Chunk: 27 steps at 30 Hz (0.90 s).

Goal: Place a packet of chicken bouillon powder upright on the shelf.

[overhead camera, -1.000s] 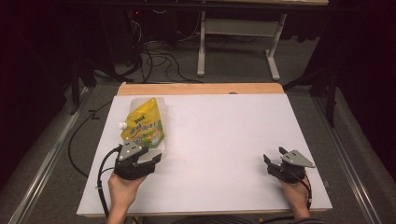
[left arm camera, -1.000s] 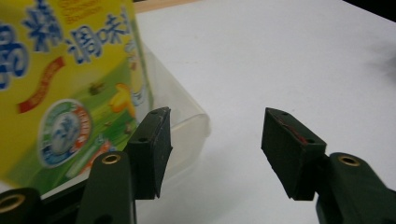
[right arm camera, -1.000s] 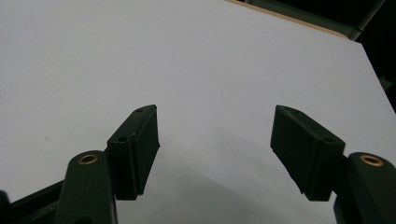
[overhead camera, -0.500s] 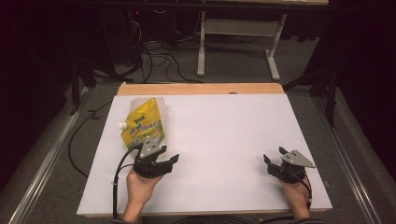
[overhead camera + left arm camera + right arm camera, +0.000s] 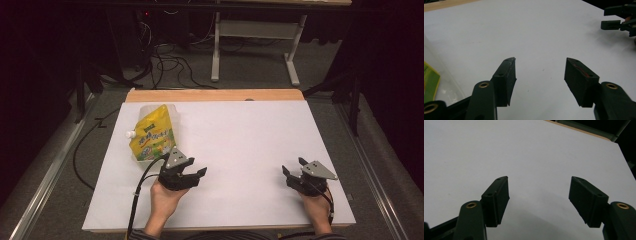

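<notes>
Now the left gripper (image 5: 192,172) has slid right along the near edge of the table (image 5: 240,130), off the pouch (image 5: 152,136) and toward the middle, jaws wide open, holding nothing. Right gripper (image 5: 295,172) unchanged by the near right corner, also wide open, empty. Farther back, pouch lies flat near the far left corner, ungrasped. Likely the left is repositioning, no pick started.
</notes>
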Each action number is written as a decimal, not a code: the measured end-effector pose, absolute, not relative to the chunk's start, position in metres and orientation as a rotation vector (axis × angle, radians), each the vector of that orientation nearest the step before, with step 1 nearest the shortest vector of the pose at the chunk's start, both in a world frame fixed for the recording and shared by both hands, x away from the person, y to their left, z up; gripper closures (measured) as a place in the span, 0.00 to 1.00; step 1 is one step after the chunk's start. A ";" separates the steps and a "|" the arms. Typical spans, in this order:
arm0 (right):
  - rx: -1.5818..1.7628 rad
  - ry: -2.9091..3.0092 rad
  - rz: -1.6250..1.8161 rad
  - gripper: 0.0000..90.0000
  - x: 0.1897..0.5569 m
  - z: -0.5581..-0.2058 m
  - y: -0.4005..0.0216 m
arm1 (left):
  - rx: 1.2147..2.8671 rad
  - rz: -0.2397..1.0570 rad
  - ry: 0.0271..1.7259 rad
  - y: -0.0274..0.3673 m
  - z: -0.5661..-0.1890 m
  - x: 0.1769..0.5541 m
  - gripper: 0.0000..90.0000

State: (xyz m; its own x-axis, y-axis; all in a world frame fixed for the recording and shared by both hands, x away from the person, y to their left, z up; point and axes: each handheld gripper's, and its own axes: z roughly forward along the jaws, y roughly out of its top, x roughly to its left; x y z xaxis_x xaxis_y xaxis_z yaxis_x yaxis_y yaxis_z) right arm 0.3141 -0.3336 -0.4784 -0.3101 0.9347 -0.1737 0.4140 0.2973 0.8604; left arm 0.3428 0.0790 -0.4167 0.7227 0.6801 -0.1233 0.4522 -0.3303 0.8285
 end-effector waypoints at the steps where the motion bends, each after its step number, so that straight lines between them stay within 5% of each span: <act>1: 1.206 1.864 0.944 0.37 0.314 -0.478 -0.334 | 1.982 0.304 0.865 0.077 -0.417 0.343 0.48; 27: 1.209 1.864 0.952 0.37 0.314 -0.478 -0.334 | 2.051 0.377 0.824 0.039 -0.449 0.360 0.48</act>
State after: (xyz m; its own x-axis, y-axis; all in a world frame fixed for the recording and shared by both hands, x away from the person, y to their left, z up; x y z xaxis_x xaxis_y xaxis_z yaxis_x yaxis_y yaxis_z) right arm 0.3137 -0.3340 -0.4783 -0.3114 0.9355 -0.1668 0.4133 0.2914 0.8627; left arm 0.3603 0.0395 -0.4488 0.7353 0.6766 -0.0385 0.4133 -0.4028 0.8167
